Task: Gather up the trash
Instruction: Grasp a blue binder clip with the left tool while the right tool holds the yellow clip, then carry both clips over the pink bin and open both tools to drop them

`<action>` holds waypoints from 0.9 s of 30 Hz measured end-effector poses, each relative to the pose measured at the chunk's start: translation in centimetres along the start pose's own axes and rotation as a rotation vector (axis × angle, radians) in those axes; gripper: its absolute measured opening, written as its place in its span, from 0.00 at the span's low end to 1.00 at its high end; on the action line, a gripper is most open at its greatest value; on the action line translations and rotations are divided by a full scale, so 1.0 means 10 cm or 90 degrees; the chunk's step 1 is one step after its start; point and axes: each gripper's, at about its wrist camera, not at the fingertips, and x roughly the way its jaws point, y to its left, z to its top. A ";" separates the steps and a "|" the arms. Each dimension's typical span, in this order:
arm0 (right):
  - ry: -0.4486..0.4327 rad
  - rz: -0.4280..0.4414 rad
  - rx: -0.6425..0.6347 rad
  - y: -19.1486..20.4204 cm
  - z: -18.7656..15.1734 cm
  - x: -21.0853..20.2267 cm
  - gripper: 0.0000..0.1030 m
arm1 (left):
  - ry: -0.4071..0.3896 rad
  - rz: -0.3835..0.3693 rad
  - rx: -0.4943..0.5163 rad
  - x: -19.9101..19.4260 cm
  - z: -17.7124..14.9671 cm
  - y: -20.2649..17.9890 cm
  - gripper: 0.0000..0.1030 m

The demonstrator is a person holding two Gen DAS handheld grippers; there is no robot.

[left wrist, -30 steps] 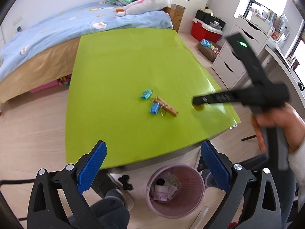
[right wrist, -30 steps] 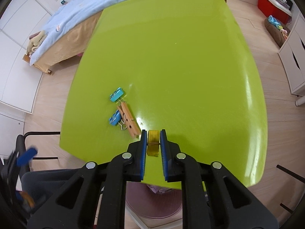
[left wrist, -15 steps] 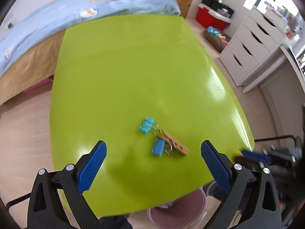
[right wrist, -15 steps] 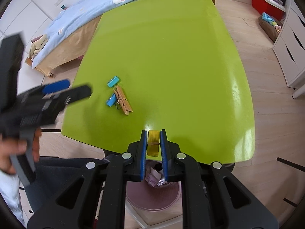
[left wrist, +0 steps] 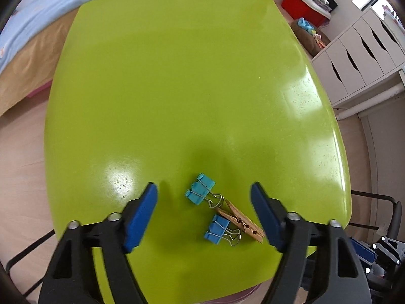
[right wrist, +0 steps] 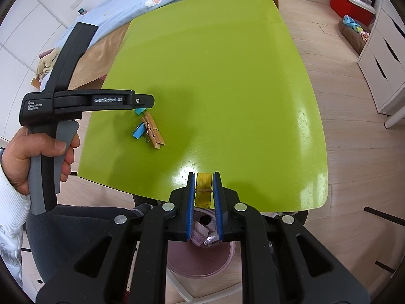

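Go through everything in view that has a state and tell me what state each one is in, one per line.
Left claw: closing, pads not yet touching anything, clips between them.
Right claw: shut on the yellow spool, held above the bin.
Blue binder clips: lying on the green table, beside the peg.
Wooden clothes peg: lying flat, closed.
Pink bin: open, trash inside.

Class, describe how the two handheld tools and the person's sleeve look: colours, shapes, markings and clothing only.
Both tools are black plastic frames with silver screws and two fingers lined with blue ribbed pads. The left tool shows them widest; seen side-on from the right wrist view, it has a grey-and-black handle, white lettering on its body and a long black bar rising behind. The right tool matches. The left hand emerges from a white ribbed sleeve.
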 end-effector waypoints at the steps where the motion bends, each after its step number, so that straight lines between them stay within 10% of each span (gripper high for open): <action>1: 0.000 0.000 0.000 0.00 0.00 0.00 0.13 | 0.001 0.001 0.000 0.01 0.00 0.00 0.59; 15: -0.002 0.006 -0.005 0.02 -0.01 0.00 0.13 | -0.028 0.016 0.019 -0.04 -0.06 0.02 0.10; 27: -0.019 0.004 -0.030 0.14 -0.06 -0.10 0.13 | -0.098 0.012 0.047 -0.47 -0.33 0.01 0.08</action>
